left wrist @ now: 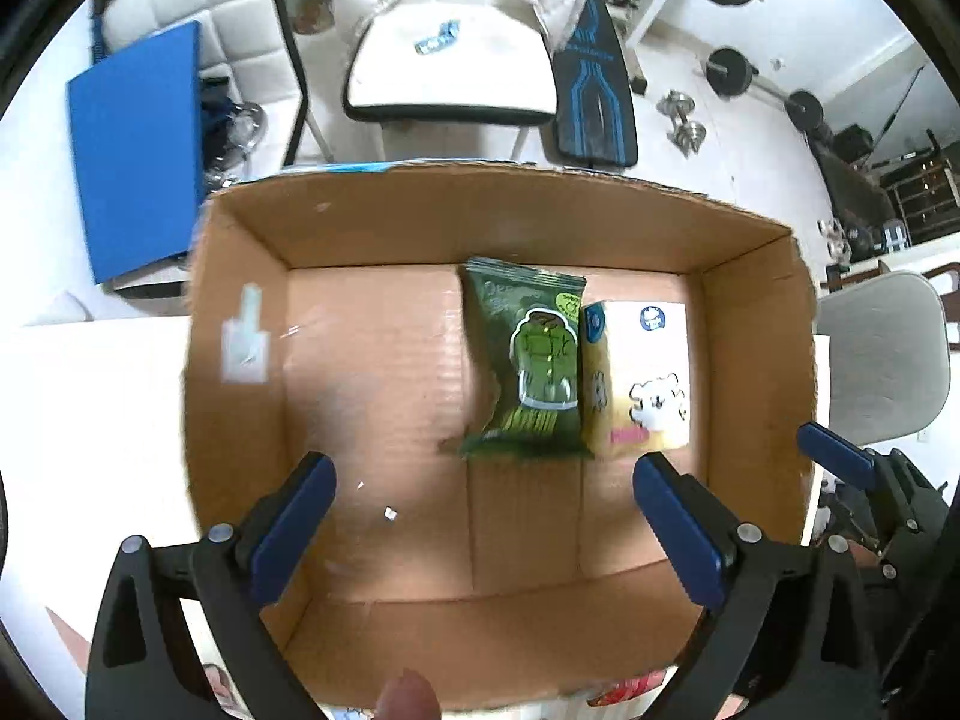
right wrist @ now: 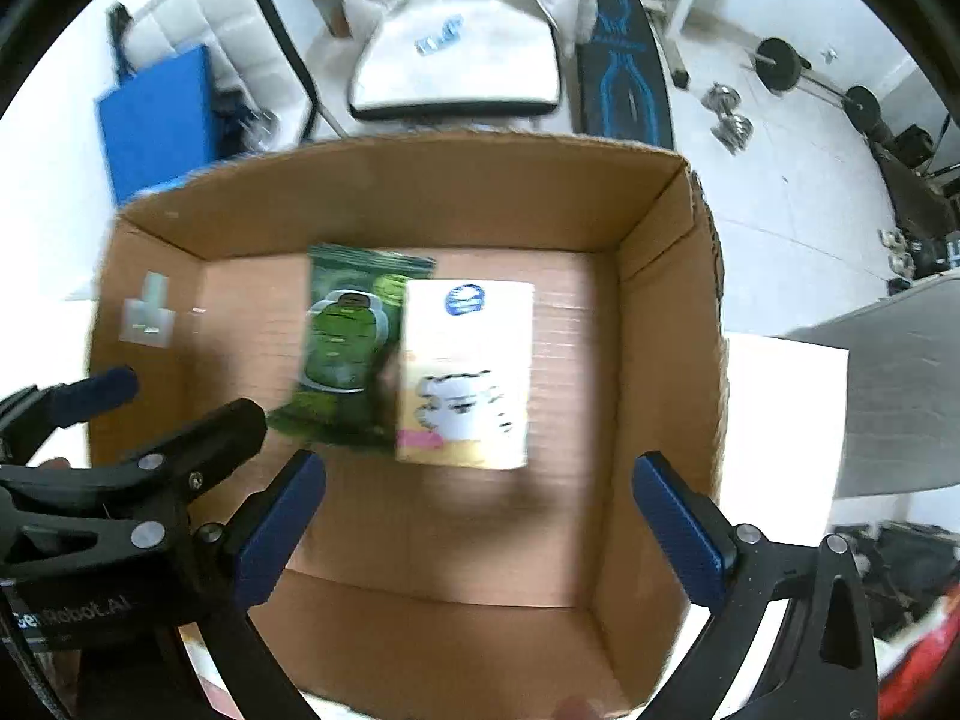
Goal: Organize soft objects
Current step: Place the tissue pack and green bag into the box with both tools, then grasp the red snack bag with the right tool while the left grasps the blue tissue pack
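Observation:
An open cardboard box (left wrist: 240,396) (right wrist: 660,312) sits on a white table. Inside lie a green snack packet (left wrist: 531,360) (right wrist: 348,348) and, touching its right side, a yellow-white tissue pack (left wrist: 639,378) (right wrist: 468,372). My left gripper (left wrist: 483,516) is open and empty, hovering above the box's near half. My right gripper (right wrist: 480,516) is open and empty above the box, just short of the tissue pack. The right gripper's finger shows at the left wrist view's right edge (left wrist: 837,456); the left gripper shows at the left in the right wrist view (right wrist: 96,396).
A white table (left wrist: 90,420) carries the box. Behind it stand a white chair (left wrist: 450,66) (right wrist: 456,60), a blue board (left wrist: 138,144), a dark bench and dumbbells (left wrist: 684,120). A grey chair (left wrist: 882,354) stands at the right. Colourful packets peek at the near edge (left wrist: 624,690).

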Tool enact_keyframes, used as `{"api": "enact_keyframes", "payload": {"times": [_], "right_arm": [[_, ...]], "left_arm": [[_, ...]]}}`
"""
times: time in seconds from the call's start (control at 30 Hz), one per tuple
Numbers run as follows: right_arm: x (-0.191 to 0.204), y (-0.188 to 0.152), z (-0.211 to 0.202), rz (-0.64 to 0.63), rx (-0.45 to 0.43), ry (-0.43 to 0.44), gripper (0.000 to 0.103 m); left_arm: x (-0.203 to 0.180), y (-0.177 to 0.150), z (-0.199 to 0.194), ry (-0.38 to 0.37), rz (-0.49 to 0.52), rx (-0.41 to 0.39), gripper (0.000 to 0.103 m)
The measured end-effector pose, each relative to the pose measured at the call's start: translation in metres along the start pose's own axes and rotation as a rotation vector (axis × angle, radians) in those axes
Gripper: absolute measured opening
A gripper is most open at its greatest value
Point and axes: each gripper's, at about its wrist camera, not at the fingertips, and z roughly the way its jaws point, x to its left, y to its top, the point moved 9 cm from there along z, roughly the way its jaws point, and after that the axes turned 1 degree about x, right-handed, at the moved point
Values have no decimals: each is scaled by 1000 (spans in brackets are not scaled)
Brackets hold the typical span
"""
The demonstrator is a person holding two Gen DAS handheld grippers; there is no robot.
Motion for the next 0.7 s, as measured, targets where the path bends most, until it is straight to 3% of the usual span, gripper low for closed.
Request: {"api": "enact_keyframes", "payload": {"times": [0.17, 0.43, 0.6, 0.7], "right_arm": [[11, -21, -22, -8, -44, 34, 103], [25, -55, -69, -28, -137, 70, 103], [10, -110, -99, 25, -175, 94, 103], [-8, -161, -86, 44, -131, 73, 103]], "left_arm": [[3, -21, -28, 35, -7, -55, 102], [4, -65, -96, 89, -13, -210, 102], [11, -121, -116, 144, -8, -262, 102], [30, -167, -93, 175, -52, -201, 102]]}}
